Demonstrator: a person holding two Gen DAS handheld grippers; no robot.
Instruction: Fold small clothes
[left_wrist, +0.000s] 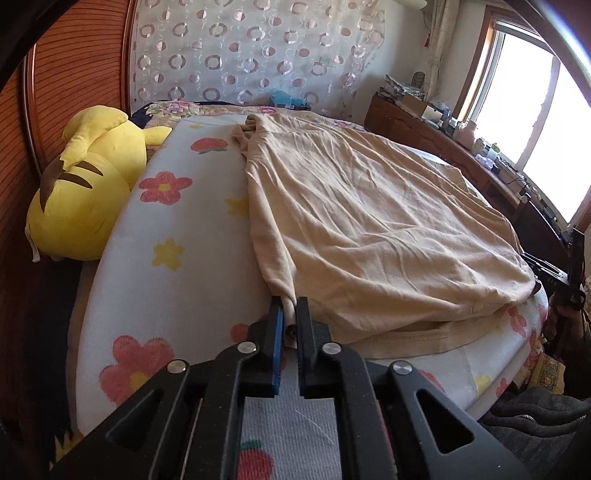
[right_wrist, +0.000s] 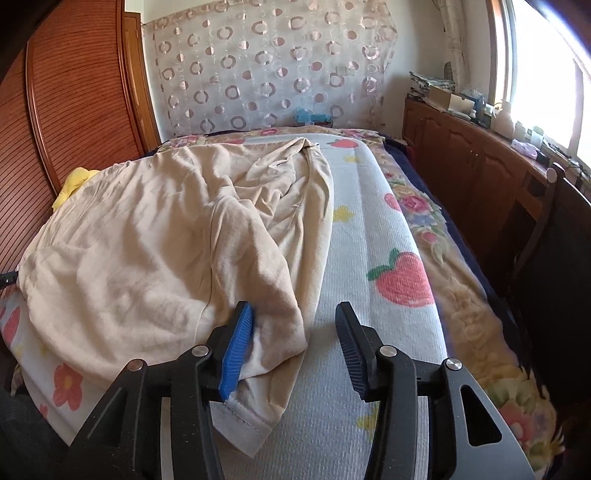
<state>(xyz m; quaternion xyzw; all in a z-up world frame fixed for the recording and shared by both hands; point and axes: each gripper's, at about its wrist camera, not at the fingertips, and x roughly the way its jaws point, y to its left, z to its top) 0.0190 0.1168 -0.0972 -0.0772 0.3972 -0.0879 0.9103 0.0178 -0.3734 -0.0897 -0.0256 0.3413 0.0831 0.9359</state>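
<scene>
We observe the beige garment (left_wrist: 369, 229) spread on the flower-print bed cover (left_wrist: 173, 229). The left gripper (left_wrist: 287, 306) pinches a bunched garment edge at 6 o'clock. The right gripper (right_wrist: 295, 328) stands half open, a sleeve end (right_wrist: 273, 332) lying loose between its fingers.

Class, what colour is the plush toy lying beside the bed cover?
Yellow, with brown stripes on its back. The plush toy shows best in the left wrist view.

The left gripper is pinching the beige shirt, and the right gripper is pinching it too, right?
Not quite. The left gripper is shut on the beige shirt, but the right gripper is open. The right wrist view shows its jaws apart, with only a shirt corner lying between them.
</scene>
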